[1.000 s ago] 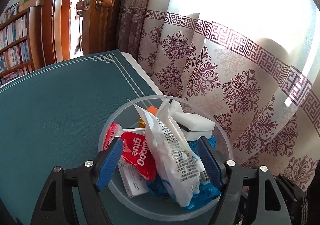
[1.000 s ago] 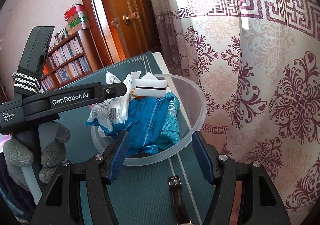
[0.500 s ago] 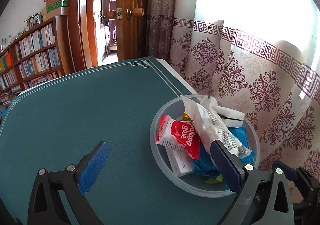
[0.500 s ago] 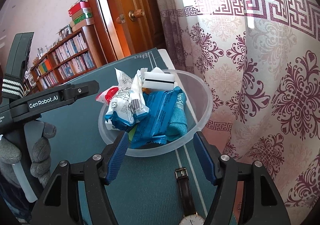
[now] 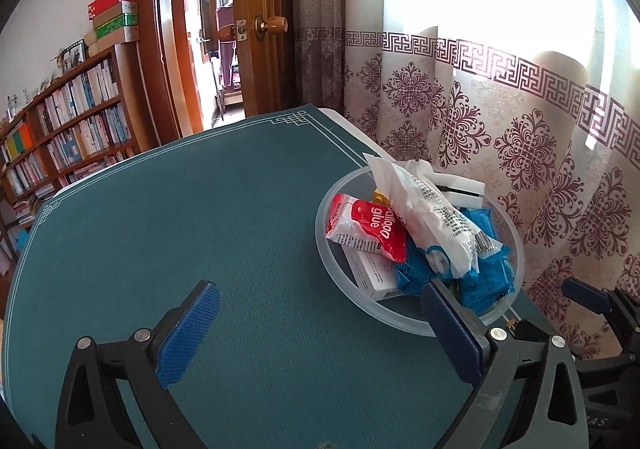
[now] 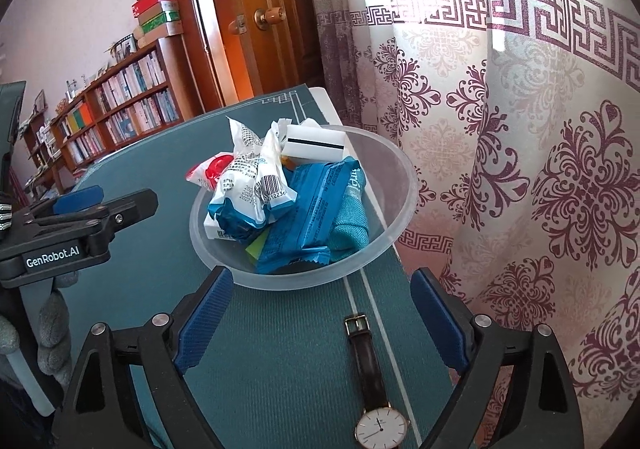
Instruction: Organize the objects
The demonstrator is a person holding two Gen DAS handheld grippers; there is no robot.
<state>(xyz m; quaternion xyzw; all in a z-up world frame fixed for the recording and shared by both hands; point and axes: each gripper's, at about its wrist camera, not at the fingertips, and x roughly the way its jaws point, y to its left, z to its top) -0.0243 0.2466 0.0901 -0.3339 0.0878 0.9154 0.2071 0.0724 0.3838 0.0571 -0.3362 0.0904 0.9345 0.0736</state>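
Standing near the worktop's curtain-side edge, close to its far corner, a translucent bowl [image 6: 404, 209] holds a heap of small goods. On top lies a white packet with printed text and a barcode [image 6: 250, 185], blue at its lower end. Against it rests a red packet marked "glue" [image 5: 370, 227], with a white carton [image 5: 370, 275] lying partly under that. A blue wrapper [image 6: 308, 217] and a teal cloth [image 6: 350, 225] fill the curtain side of the bowl, and a white block with a black stripe [image 6: 316, 147] sits at the far side.

A wristwatch [image 6: 378, 419] with a dark strap and white dial lies flat on the green mat [image 5: 160, 229], nearer than the bowl and apart from it, close to the same edge.

Left tongs [image 5: 316, 323]: released, spread wide, with only bare mat between them; the pad nearest the curtain stands in front of the bowl's near rim. Right tongs [image 6: 320, 313]: released, having just been opening; nothing is gripped, and the watch's buckle end lies on the mat between the pads. A gloved hand [image 6: 52, 333] holds the left tool's handle.
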